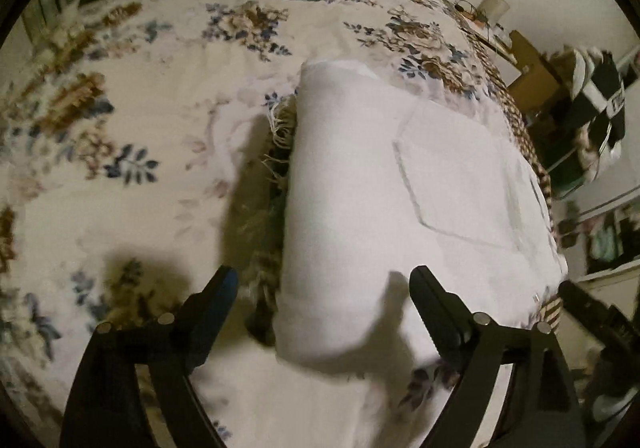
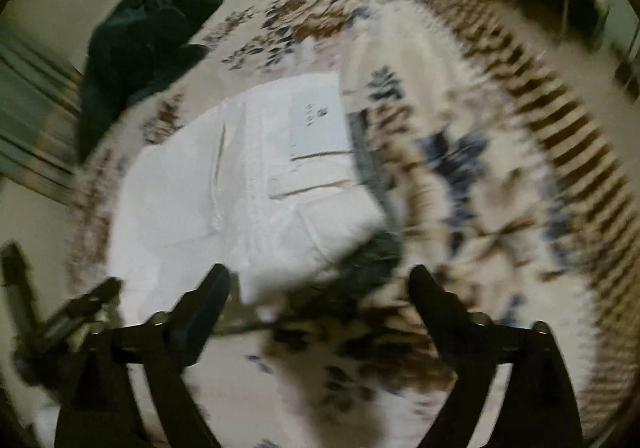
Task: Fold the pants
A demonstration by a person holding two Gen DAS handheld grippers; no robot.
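Now, starting at my left, the left gripper [image 1: 322,298] hangs released over the bedspread [image 1: 140,96], its fingers spread wide with nothing between them, and the near end of the white pants [image 1: 384,200] lies just ahead of the tips. They rest in a folded bundle on the floral cover, toward the bed's right-hand edge, with a frayed hem [image 1: 280,128] poking out from under the left fold. I judge them to be denim-like: soft enough to bend, yet thick and fairly heavy, so a fold should stay put and the cloth should not slip in a pinch — best taken at the rounded fold edge or a corner, where several layers stack. My left view shows the stitched back pocket [image 1: 452,184] and that fringe plainly, and the cluttered shelves beyond the bed. Moving right, the right gripper [image 2: 320,296] is also released and empty, hovering near the bundle's corner. Its view is badly smeared, but it shows what the other hides — a label patch [image 2: 316,120] on the pants, the dark green garment [image 2: 144,48] in full, and the striped border of the cover.
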